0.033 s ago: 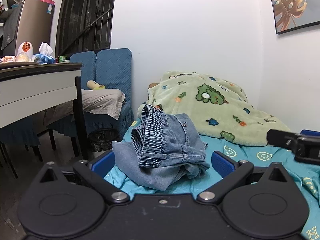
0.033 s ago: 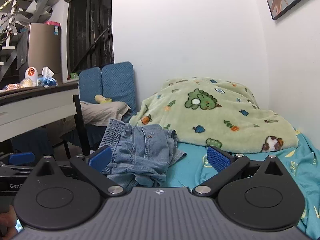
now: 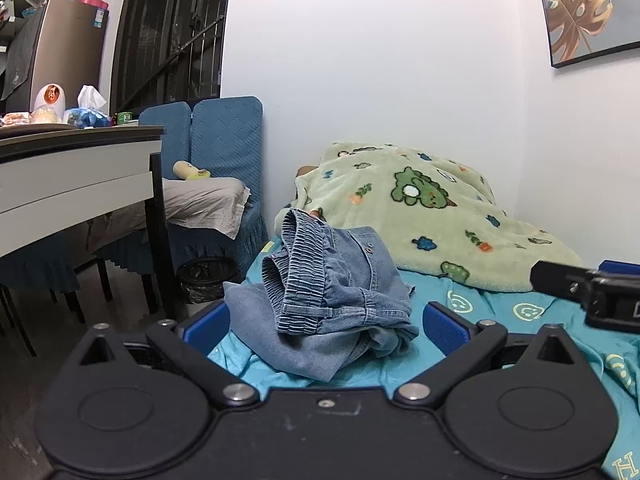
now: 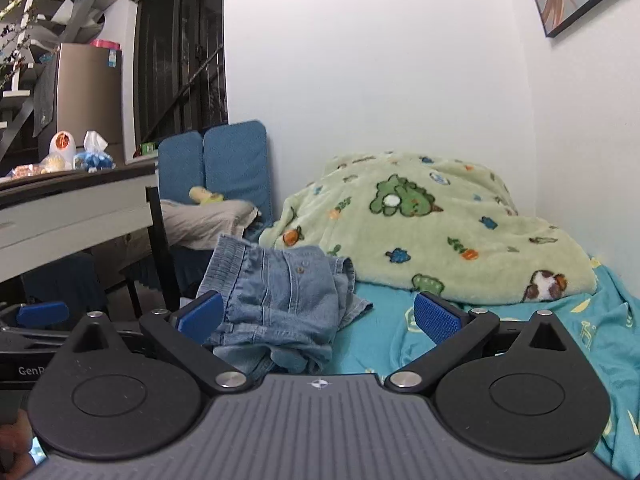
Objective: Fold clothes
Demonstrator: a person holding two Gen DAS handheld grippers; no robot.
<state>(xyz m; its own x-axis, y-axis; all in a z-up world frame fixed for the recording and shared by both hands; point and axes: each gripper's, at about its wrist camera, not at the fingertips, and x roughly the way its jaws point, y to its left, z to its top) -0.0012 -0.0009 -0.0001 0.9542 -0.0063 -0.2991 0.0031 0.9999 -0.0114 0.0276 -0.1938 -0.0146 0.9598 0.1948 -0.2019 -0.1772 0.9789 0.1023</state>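
Note:
A crumpled pair of blue denim shorts (image 3: 328, 304) with an elastic waistband lies on the teal bedsheet (image 3: 500, 312). It also shows in the right wrist view (image 4: 280, 300). My left gripper (image 3: 326, 324) is open, its blue pads either side of the shorts, close in front of them. My right gripper (image 4: 318, 316) is open, just right of the shorts, with its left pad (image 4: 200, 316) in front of the denim. The right gripper's tip (image 3: 580, 288) shows at the right edge of the left wrist view. The left gripper's pad (image 4: 42, 314) shows at the left of the right wrist view.
A green dinosaur-print fleece blanket (image 3: 424, 216) is heaped at the back of the bed against the white wall. A white desk (image 3: 76, 176) with clutter stands to the left, with blue-covered chairs (image 3: 216, 136) and a black bin (image 3: 204, 276) beside the bed.

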